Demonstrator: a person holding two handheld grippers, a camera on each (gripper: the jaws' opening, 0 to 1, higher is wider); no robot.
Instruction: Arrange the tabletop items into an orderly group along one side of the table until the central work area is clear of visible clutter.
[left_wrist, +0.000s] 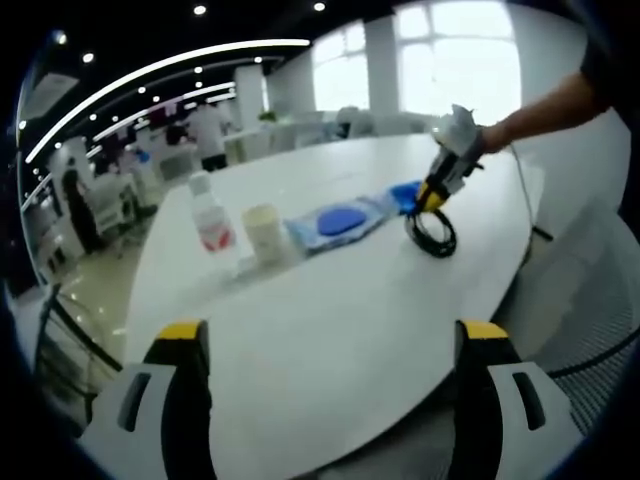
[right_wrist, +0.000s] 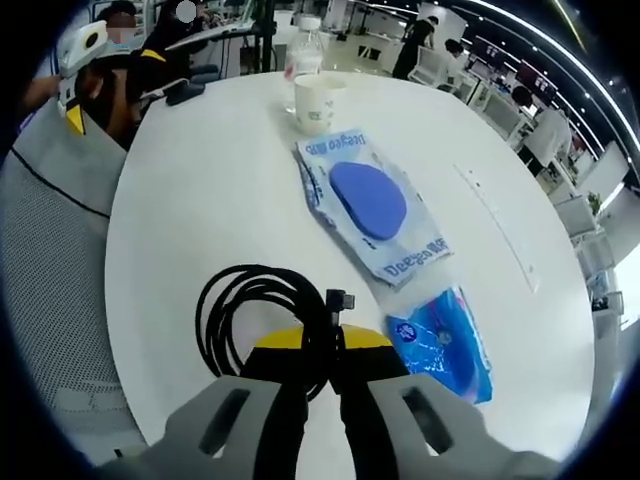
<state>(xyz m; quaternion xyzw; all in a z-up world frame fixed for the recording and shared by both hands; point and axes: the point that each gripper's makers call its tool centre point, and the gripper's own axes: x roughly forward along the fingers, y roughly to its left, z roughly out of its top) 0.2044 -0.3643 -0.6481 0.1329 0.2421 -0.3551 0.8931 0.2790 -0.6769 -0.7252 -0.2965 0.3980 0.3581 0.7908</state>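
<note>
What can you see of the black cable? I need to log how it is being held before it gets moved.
The black cable is a thin, rubbery-looking cord wound into a loose coil of several loops. It lies flat on the white table, near the edge, beside a blue packet without touching it. One short end with a small plug sticks out by the loops. The right gripper has its jaws closed on the coil's near side. In the left gripper view the coil sits under that gripper.
</note>
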